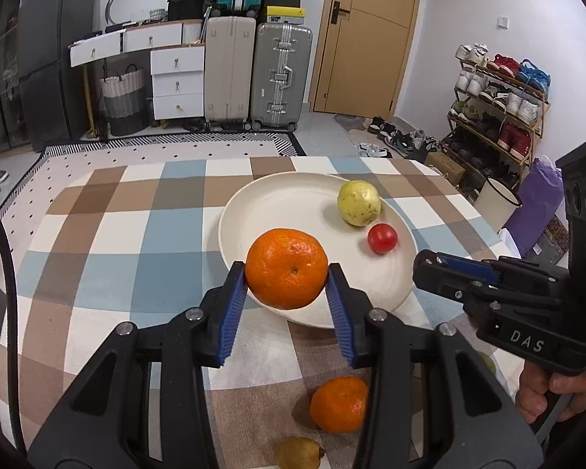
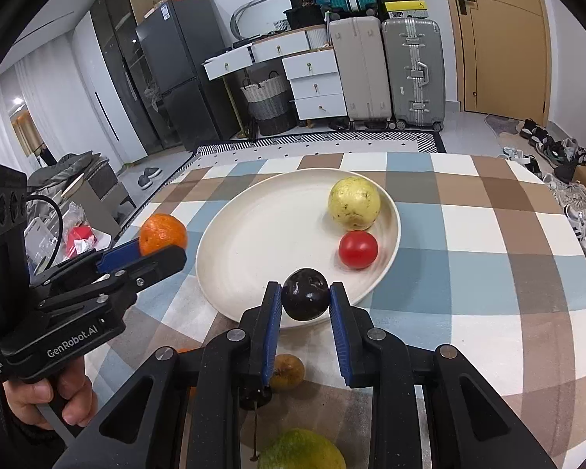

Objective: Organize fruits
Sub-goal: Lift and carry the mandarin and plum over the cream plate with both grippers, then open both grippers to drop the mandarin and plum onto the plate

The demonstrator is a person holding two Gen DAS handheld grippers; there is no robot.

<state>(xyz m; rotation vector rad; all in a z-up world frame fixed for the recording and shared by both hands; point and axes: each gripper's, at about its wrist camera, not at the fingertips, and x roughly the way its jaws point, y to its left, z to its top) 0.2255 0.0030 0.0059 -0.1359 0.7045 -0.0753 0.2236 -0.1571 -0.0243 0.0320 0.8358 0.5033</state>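
Cluttered room with suitcases and a checked tablecloth (image 1: 136, 234), white plate (image 1: 277, 211) in the middle. Two fruits are plated already: the yellow guava (image 1: 358, 203) and red tomato (image 1: 382, 238), both just past the claws. The left gripper (image 1: 287, 273) clamps an orange (image 1: 286, 267), the right gripper (image 2: 305, 297) a dark plum (image 2: 306, 294), both over the plate's near rim. Another orange (image 1: 339, 404) and a brownish pear (image 1: 299, 453) wait behind the left claw.

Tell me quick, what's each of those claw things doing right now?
Left gripper: closed on a mandarin orange.
Right gripper: closed on a dark plum.
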